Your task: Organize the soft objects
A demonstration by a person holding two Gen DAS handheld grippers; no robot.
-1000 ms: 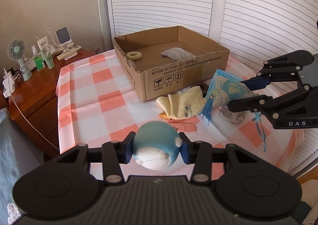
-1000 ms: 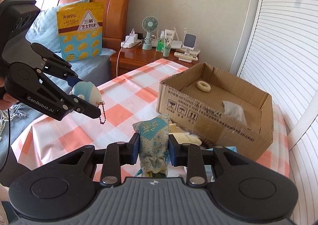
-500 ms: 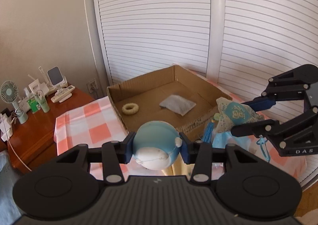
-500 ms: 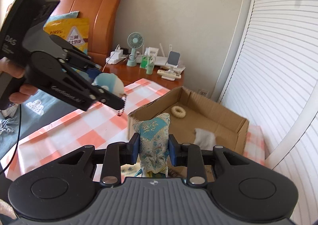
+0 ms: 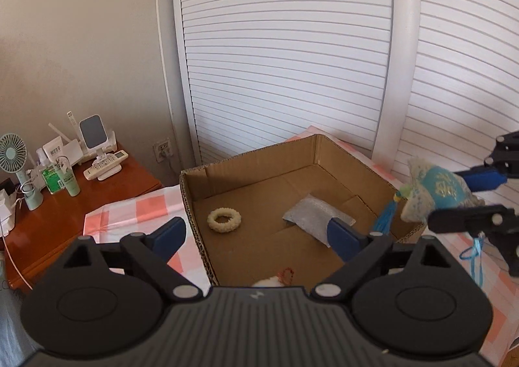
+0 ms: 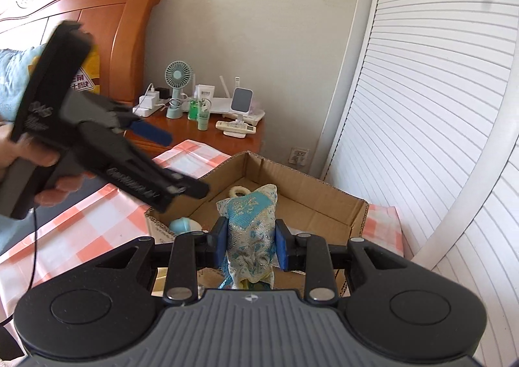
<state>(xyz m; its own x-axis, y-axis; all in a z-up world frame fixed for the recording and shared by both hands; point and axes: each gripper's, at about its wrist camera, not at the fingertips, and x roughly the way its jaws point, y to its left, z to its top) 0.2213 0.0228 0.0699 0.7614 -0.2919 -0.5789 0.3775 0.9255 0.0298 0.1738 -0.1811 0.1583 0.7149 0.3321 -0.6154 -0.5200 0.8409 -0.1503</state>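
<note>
Right gripper point(image 6: 249, 245) is clamping the brocade pouch point(image 6: 249, 230) upright between its pads, hovering at the cardboard box point(image 5: 324, 152) near rim, box lying ahead and below; left gripper point(image 5: 256, 235) is hanging spread wide and empty over the box, blue plush point(image 6: 184, 226) lying inside beneath it.

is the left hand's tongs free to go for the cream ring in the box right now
Probably yes: the left tongs are open and empty, right above the open-topped box, and nothing covers the ring.
</note>
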